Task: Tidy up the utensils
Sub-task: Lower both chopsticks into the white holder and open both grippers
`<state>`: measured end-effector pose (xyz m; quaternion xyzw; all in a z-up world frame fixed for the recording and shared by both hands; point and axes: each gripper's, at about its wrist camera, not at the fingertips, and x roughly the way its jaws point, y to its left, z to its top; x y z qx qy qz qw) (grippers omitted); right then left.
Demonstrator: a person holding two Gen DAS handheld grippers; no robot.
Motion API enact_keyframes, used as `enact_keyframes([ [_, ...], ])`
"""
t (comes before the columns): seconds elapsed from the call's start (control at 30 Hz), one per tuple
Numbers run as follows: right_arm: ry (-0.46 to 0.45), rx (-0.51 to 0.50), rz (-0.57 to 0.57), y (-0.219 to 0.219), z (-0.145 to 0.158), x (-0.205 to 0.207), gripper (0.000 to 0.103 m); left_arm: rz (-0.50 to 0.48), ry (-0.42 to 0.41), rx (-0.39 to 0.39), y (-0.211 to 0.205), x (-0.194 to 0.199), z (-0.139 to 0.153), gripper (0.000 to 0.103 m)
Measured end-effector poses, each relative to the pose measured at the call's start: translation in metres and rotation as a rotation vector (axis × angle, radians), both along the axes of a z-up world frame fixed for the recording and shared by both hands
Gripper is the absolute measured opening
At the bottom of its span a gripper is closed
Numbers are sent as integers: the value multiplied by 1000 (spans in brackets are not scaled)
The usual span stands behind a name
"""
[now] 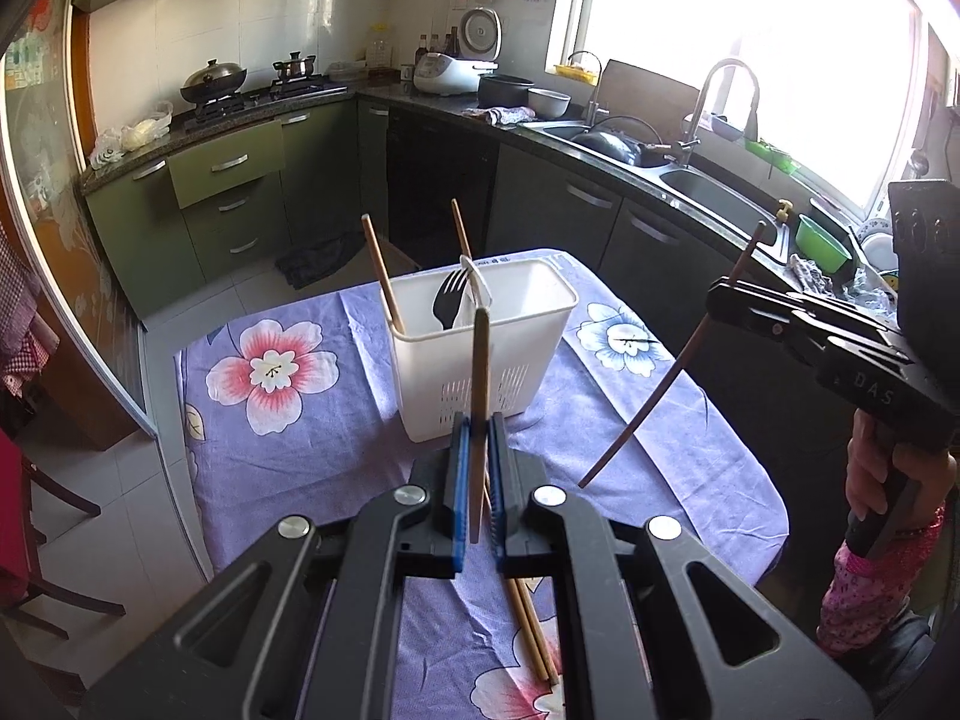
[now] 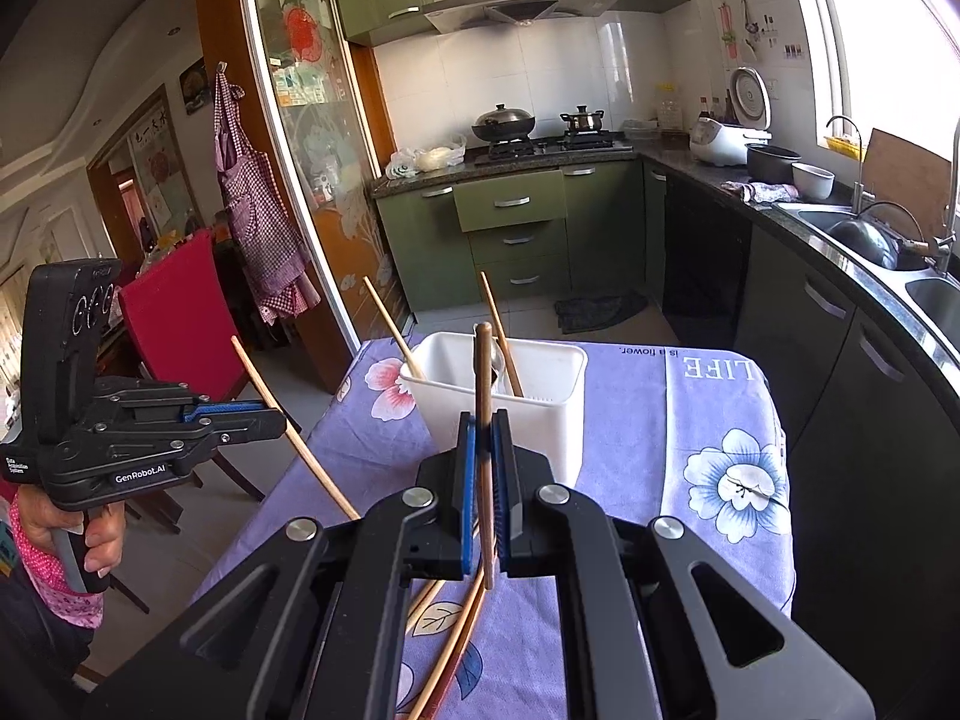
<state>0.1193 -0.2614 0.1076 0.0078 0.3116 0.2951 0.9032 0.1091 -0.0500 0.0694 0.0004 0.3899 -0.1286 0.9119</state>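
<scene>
Where the blue pads sat nearest each lens, found both tools clenched: left tool (image 1: 477,420) grasping a tan chopstick (image 1: 479,390) that stood about upright between the pads, right tool (image 2: 483,420) grasping a dark chopstick (image 2: 483,372) the same way. Noted a left hand (image 2: 90,540) and a right hand (image 1: 870,480) wrapped round the handles, each seen from the opposite wrist view. Saw loose chopsticks (image 1: 528,618) lying together on the near part of the desk (image 1: 270,480), under the tools, on a purple cloth (image 2: 690,420) printed with flowers. From the other side, saw the left tool (image 2: 273,420) off the desk's left edge with its tan chopstick (image 2: 300,450) slanting, and the right tool (image 1: 714,294) over the right edge with the dark chopstick (image 1: 660,384) tilted, lower tip above the cloth. Farther on, found a white holder (image 1: 510,348) standing on the cloth near the middle of the desk, with two standing chopsticks (image 1: 381,276) leaning inside it beside a black fork (image 1: 447,300). Beyond the desk, made out green cabinets (image 2: 510,204), a wok (image 2: 503,123) on the stove, a rice cooker (image 1: 447,72) and a sink (image 1: 714,195) under the bright window.
</scene>
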Motion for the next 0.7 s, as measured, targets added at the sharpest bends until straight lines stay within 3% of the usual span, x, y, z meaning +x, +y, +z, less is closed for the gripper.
enact_keyframes([
  [0.43, -81, 75, 0, 4, 90, 38, 6, 1, -178, -33, -12, 25, 101, 6],
  [0.7, -83, 70, -64, 15, 107, 91, 6, 32, -253, -20, -21, 63, 128, 6],
])
